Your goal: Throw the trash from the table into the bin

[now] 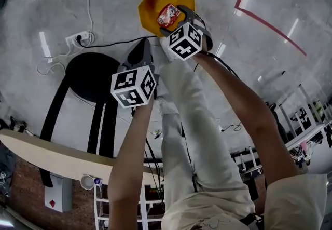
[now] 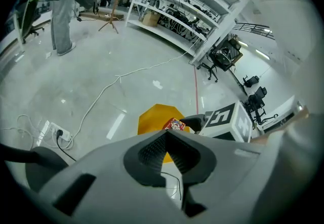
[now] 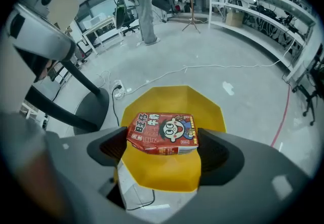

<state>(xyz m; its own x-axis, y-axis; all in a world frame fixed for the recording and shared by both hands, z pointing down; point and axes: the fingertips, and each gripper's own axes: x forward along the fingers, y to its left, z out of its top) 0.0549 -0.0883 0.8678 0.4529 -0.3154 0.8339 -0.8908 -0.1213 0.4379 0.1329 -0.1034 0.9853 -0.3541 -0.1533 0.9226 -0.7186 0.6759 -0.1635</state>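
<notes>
Two grippers point steeply down at the grey floor (image 1: 46, 0). My right gripper (image 3: 163, 153) pinches a red snack packet (image 3: 163, 133) by its two short sides, jaws spread wide around it. The packet hangs flat over the open mouth of the yellow bin (image 3: 174, 97). My left gripper (image 2: 167, 142) is pressed together on nothing, beside the right one and nearer the black stool (image 1: 91, 76). A power strip (image 1: 78, 38) with a white cable (image 2: 101, 94) lies near the stool, apart from the bin. A red tape line (image 1: 259, 16) runs past the bin's other side. The table (image 1: 46, 148) shows at the head view's lower left. Shelving (image 2: 177, 10) and a standing person (image 3: 144, 10) are well apart.
</notes>
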